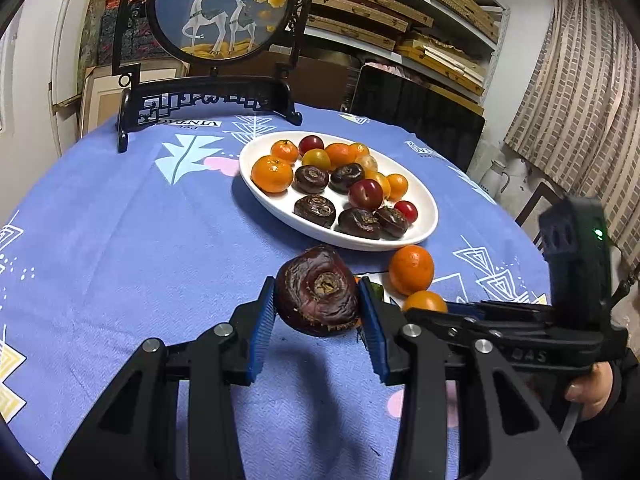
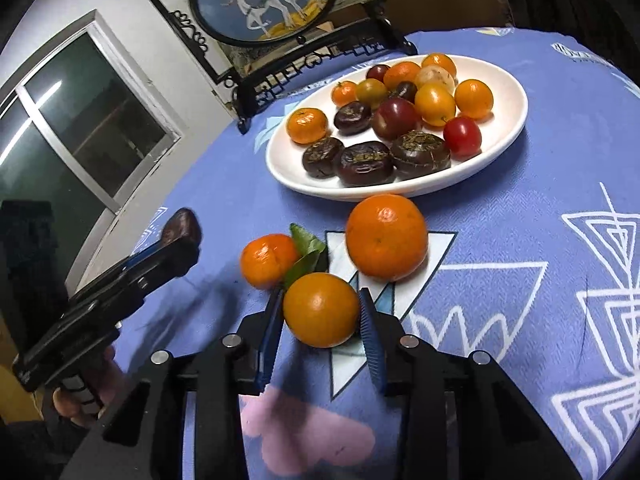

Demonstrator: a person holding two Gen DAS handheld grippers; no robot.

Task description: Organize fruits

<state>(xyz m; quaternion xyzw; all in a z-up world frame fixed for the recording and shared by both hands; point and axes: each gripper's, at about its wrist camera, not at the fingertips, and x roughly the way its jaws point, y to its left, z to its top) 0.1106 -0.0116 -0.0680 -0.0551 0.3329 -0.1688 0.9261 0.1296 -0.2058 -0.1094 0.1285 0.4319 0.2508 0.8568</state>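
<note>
The left gripper [image 1: 318, 300] clamps a dark brown water chestnut [image 1: 317, 290] between its blue pads, lifted clear of the blue patterned tablecloth [image 1: 120, 240] just short of the white oval plate [image 1: 424, 200]. The right gripper [image 2: 322, 312] straddles a small orange fruit [image 2: 321, 310]; its left pad touches, the right sits just beside, so whether it grips cannot be told. Close ahead lie a larger mandarin [image 2: 386, 237] and a leafy mandarin [image 2: 269, 260]. The plate beyond holds mandarins, cherry tomatoes and more water chestnuts. A deer-picture stand [image 1: 220, 8] rises behind.
</note>
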